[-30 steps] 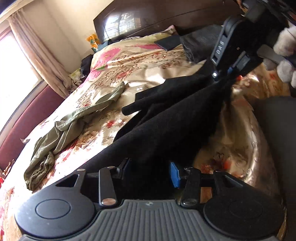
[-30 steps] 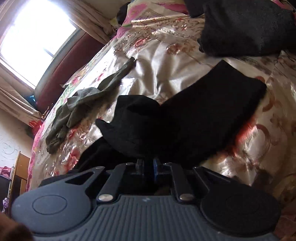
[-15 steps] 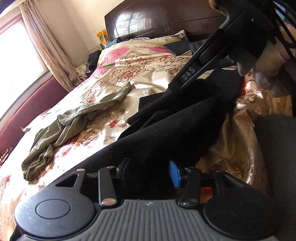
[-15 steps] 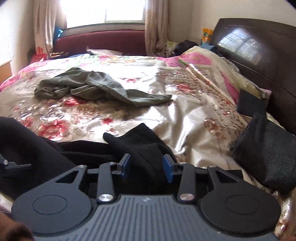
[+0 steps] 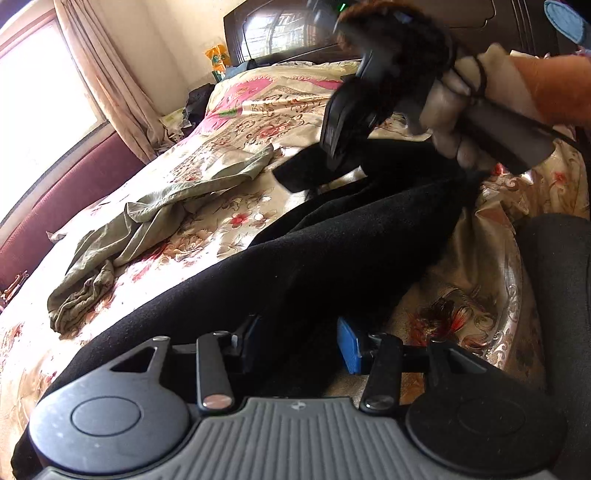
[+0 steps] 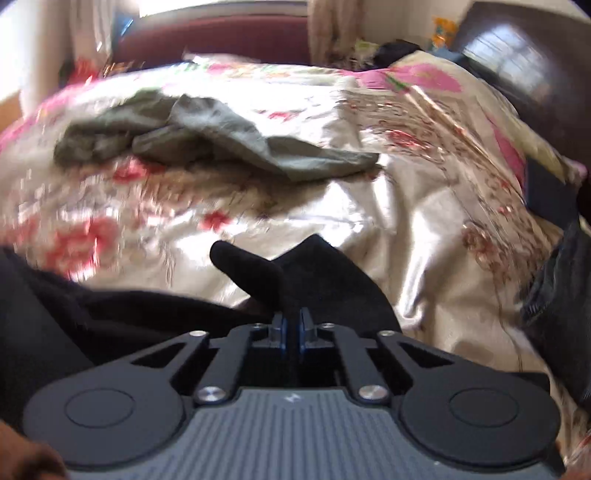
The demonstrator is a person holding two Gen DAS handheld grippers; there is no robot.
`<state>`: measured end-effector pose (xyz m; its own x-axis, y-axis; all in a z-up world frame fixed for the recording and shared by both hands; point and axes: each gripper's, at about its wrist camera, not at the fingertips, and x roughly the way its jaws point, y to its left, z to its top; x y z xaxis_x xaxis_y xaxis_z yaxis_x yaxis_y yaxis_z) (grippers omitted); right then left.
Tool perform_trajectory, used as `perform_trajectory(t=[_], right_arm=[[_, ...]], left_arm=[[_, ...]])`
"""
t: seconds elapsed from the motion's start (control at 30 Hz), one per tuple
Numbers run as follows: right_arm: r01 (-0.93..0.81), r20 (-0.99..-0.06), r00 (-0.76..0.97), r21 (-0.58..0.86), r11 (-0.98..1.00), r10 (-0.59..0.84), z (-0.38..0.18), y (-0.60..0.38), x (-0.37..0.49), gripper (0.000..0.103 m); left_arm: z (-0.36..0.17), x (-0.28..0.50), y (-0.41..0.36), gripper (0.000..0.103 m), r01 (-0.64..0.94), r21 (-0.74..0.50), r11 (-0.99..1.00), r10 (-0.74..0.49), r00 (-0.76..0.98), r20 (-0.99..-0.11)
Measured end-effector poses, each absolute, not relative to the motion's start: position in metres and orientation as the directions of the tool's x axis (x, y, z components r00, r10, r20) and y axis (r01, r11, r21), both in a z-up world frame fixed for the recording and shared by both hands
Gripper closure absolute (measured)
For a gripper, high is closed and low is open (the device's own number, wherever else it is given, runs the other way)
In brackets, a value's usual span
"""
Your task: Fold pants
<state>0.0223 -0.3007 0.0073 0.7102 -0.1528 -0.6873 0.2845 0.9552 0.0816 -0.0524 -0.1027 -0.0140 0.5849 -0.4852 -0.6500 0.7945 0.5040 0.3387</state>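
Your left gripper [image 5: 301,341] has its jaws spread apart, with the black pants [image 5: 332,240] lying between them; the cloth fills the gap, but the blue pad [image 5: 349,345] on one side stands clear of it, so nothing is pinched there. Your right gripper [image 6: 291,326] has its jaws clenched on the pants [image 6: 317,273], a fold of black cloth sticking up just past the tips.

The pants stretch across the near side of the bed [image 5: 258,122], running from your left gripper up to your right gripper [image 5: 343,147], which the left view shows held in a gloved hand [image 5: 454,110]. One end of the cloth juts out beyond that gripper, above the floral cover.

An olive garment [image 5: 147,229] lies crumpled on the bed, well apart from the pants, toward the window side. In the right view the same garment [image 6: 221,136] sits beyond the pants, with bare cover between them. That view is blurred.

A dark headboard [image 5: 280,33] stands at the far end of the bed, and a curtain [image 5: 107,77] hangs beside the window. Dark cloth [image 6: 557,295] lies at the right edge of the right view; what it is cannot be told.
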Motion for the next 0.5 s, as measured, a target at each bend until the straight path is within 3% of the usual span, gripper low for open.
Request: perform_trajectory(t=[0.1, 0.27, 0.5], right_arm=[[0.341, -0.58, 0.808, 0.314, 0.886, -0.106, 0.053, -0.345, -0.016, 0.098], [0.383, -0.417, 0.897, 0.561, 0.734, -0.149, 0.089, -0.41, -0.077, 0.099], [0.432, -0.453, 0.885, 0.716, 0.549, -0.106, 0.048, -0.445, -0.085, 0.099]], left_arm=[[-0.012, -0.048, -0.107, 0.043, 0.789, 0.343, 0.51, -0.486, 0.594, -0.641], [0.0, -0.043, -0.115, 0.041, 0.776, 0.326, 0.54, -0.505, 0.609, -0.612], [0.006, -0.05, -0.118, 0.037, 0.78, 0.306, 0.546, -0.536, 0.606, -0.587]])
